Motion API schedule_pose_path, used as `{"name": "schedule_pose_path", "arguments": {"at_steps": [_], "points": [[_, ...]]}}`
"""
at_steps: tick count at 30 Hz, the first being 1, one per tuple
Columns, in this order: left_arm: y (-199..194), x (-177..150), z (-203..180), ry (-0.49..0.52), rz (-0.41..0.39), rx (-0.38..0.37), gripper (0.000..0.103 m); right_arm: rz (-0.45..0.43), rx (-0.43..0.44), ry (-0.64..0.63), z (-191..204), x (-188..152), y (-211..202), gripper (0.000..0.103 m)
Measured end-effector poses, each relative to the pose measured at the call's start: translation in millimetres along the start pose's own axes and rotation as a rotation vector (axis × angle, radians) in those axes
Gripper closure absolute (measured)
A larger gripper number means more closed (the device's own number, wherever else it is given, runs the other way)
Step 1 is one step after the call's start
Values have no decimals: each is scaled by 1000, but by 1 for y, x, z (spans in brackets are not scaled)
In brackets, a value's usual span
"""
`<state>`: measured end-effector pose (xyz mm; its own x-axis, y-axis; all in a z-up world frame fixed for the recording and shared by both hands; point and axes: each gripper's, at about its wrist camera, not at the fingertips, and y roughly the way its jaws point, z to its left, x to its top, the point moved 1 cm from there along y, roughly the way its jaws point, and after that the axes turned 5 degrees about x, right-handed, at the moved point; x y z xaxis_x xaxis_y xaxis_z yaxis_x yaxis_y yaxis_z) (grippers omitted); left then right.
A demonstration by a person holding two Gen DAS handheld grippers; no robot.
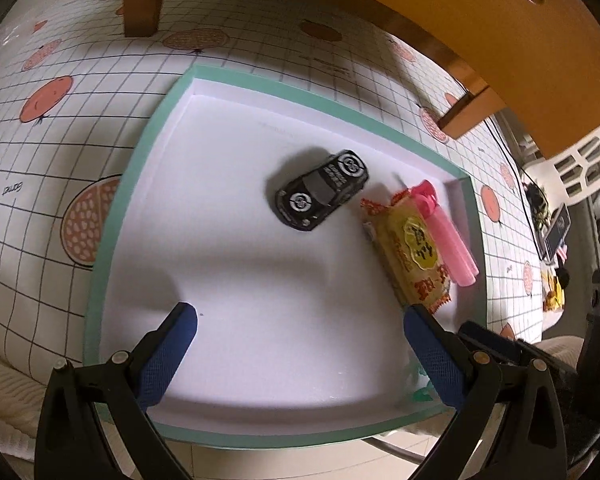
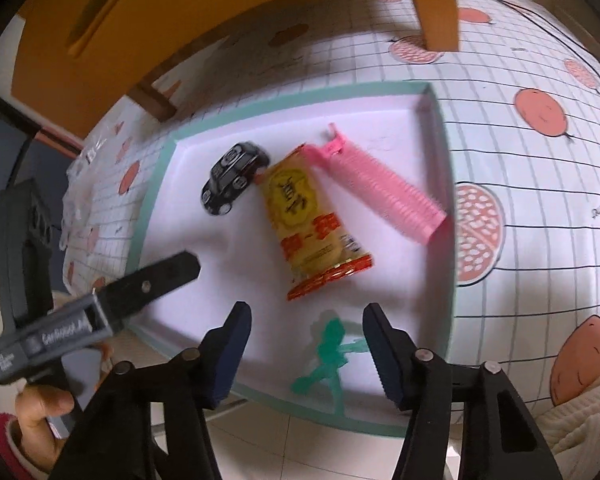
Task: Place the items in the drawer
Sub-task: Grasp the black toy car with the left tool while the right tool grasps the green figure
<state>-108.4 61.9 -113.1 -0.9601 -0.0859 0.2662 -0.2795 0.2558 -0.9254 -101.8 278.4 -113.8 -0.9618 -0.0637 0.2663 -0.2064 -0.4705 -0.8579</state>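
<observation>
Small green plastic figure [image 2: 332, 354] at drawer [image 2: 446, 168] near edge | light, stiff, thin; we grip its torso | right gripper [image 2: 306, 350] half-open around it, untouched | left gripper [image 1: 300, 354] wide, empty

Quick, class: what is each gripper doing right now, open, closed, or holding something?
Left gripper: open, holding nothing.
Right gripper: open, green figure between the jaws but not pressed.
</observation>
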Motion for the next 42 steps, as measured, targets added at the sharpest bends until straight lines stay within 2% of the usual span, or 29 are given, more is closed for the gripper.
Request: {"name": "schedule_pose_path", "arguments": {"at_steps": [4,16,23,27,31,34,36,40,42], "points": [[1,-1,-3,18,5,-6,0,18,-11,12,-4,0,2,45],[2,16,10,-54,-15,-2,0,111,-135,-26,1,-5,24,47],[15,42,2,-5,-30,41,1,139,-222,-119,16,-8,34,45],[24,54,-4,36,-30,59,14,145,-244,-143,19,-9,37,45],[31,62,-12,79,-48,65,14,139,-244,-141,18,-9,36,48],[35,66,-21,114,-58,69,15,130,-247,-131,16,-8,35,56],[37,68,-25,142,-67,69,26,125,-246,-124,14,-8,34,59],[42,70,-27,159,-71,62,38,121,-239,-118,12,-7,33,60],[42,70,-28,161,-75,53,51,116,-231,-111,11,-7,32,61]]}}
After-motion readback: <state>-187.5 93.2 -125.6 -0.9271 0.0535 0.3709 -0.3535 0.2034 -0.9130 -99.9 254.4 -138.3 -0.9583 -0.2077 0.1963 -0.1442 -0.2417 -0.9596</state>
